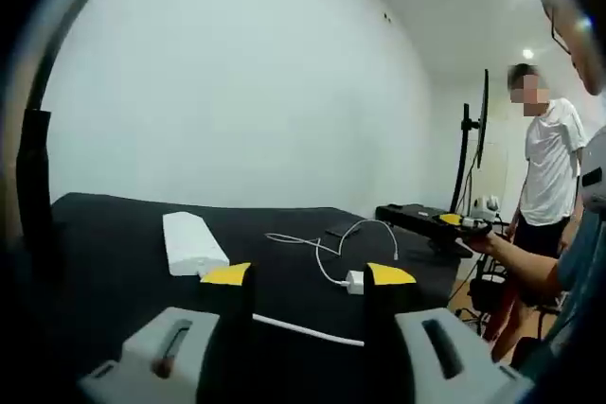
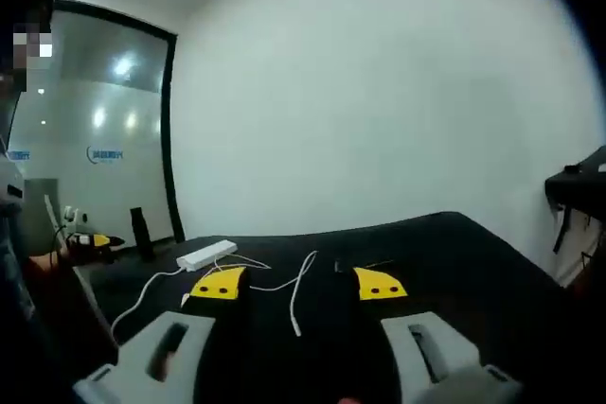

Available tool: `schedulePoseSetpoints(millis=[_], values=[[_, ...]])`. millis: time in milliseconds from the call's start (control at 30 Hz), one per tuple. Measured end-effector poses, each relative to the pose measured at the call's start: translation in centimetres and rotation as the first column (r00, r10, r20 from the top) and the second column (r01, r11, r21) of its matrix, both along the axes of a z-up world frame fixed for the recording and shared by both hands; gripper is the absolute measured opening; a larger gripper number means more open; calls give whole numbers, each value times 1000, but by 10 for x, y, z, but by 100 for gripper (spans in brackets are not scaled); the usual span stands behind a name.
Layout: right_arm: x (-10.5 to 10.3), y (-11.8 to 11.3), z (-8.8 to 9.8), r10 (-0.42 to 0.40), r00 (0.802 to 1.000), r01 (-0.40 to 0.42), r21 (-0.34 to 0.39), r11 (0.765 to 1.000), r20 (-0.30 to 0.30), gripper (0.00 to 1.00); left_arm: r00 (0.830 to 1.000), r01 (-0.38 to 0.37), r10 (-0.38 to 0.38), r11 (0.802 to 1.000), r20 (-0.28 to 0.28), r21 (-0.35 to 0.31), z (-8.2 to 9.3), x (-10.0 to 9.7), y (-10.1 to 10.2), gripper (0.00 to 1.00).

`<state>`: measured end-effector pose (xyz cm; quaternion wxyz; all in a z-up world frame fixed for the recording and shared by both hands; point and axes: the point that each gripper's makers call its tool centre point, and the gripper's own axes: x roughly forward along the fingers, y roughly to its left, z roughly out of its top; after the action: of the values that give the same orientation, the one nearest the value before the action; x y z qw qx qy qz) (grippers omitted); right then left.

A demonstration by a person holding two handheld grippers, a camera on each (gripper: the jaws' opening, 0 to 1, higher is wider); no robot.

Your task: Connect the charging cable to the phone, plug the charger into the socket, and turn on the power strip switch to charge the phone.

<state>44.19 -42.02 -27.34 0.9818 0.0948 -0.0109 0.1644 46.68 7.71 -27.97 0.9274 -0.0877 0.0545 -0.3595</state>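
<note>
Black table (image 1: pixel 114 243), white power strip (image 1: pixel 194 243), charger (image 1: pixel 355 281), cable (image 1: pixel 327 241)

Open tabletop (image 1: pixel 114 234) around power strip (image 1: pixel 194 243); charging cable (image 1: pixel 322 253) sprawls mid-table.

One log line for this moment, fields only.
left gripper: open, nothing held | right gripper: open, nothing held | power strip, charger, cable: lying on black table | plugging: not started

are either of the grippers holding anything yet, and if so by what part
Nothing is held. The left gripper and the right gripper both stand open above the black table, apart from the white cable and power strip.
</note>
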Motion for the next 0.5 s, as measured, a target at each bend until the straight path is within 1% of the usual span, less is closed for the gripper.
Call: schedulePoseSetpoints(millis=[367,500], values=[[2,2,-4,8,1000,-8,-3,1000,-12,40,1000,-4,4,1000,-9,10,-4,1,3,42],[3,1,-6,11,1000,-11,-15,1000,-20,40,1000,-3,3,1000,-10,10,-5,2,3,42]])
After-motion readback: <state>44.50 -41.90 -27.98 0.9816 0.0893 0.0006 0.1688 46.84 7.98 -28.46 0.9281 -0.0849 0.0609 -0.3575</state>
